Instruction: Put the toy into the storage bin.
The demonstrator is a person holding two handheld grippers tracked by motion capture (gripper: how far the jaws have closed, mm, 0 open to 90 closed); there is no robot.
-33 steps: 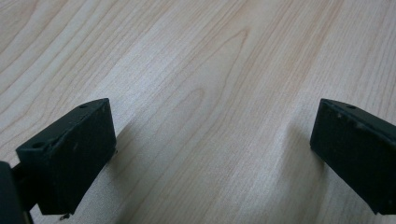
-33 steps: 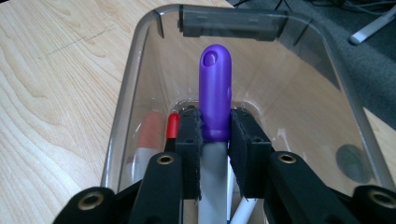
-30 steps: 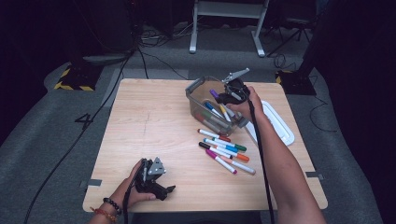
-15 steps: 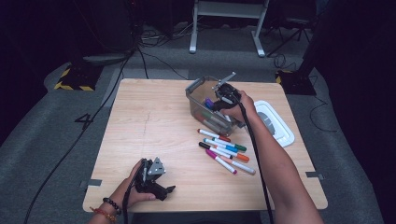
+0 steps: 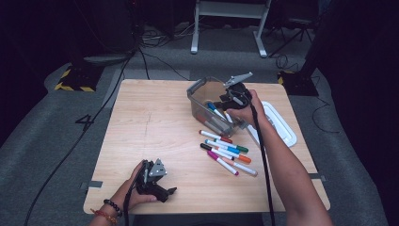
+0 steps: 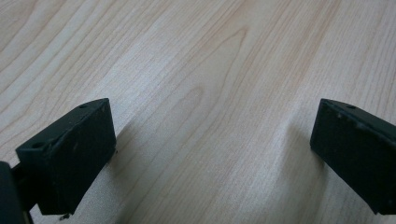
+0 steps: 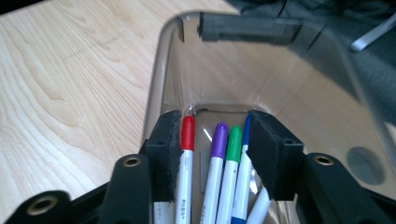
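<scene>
Since 1 s ago the right tool [image 5: 229, 104] has shifted a little over the clear grey plastic bin [image 5: 200, 92], and its jaws have just been opening; they now stand part-way apart w/ nothing gripped, marker caps visible between them below. Inside the bin lie four white-barrelled markers: red-capped [image 7: 187, 140], purple-capped [image 7: 218, 140], green-capped [image 7: 234, 142], blue-capped [image 7: 246, 135]. They lie side by side, long axes parallel, caps pointing toward the bin's far wall in the right gripper view. The bin sits at the far right of the pale wood counter [image 5: 150, 127]. More loose markers [image 5: 226, 150] lie on the counter just nearer the person, mostly slanting across it. The white lid [image 5: 282, 125] lies right of the bin. The left tool [image 5: 157, 186] rests at the near counter edge, jaws wide, nothing between them.
</scene>
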